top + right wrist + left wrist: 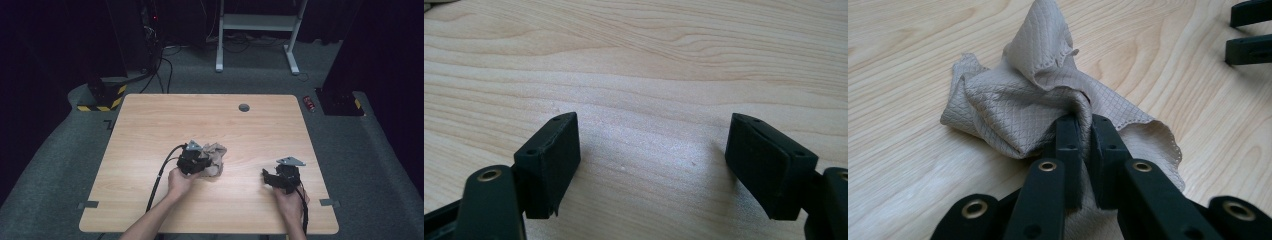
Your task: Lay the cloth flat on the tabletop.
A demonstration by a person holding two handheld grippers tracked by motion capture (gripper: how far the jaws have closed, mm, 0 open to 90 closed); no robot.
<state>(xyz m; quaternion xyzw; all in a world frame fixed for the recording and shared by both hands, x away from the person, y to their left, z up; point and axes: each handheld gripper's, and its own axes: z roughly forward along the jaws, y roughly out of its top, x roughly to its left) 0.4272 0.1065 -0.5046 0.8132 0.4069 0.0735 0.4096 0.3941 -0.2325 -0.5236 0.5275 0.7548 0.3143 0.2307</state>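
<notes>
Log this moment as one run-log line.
left gripper: shut on beige cloth | cloth: crumpled on table | right gripper: open, holding nothing, apart from cloth

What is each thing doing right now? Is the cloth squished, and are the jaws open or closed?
Cloth: crumpled in a heap on the table, one fold pinched, one corner sticking up.
Left gripper: shut on the cloth, jaws nearly together with fabric between them.
Right gripper: open, jaws wide apart, holding nothing, just above bare wood.
Table: flat, light wood, bearing the cloth.
</notes>
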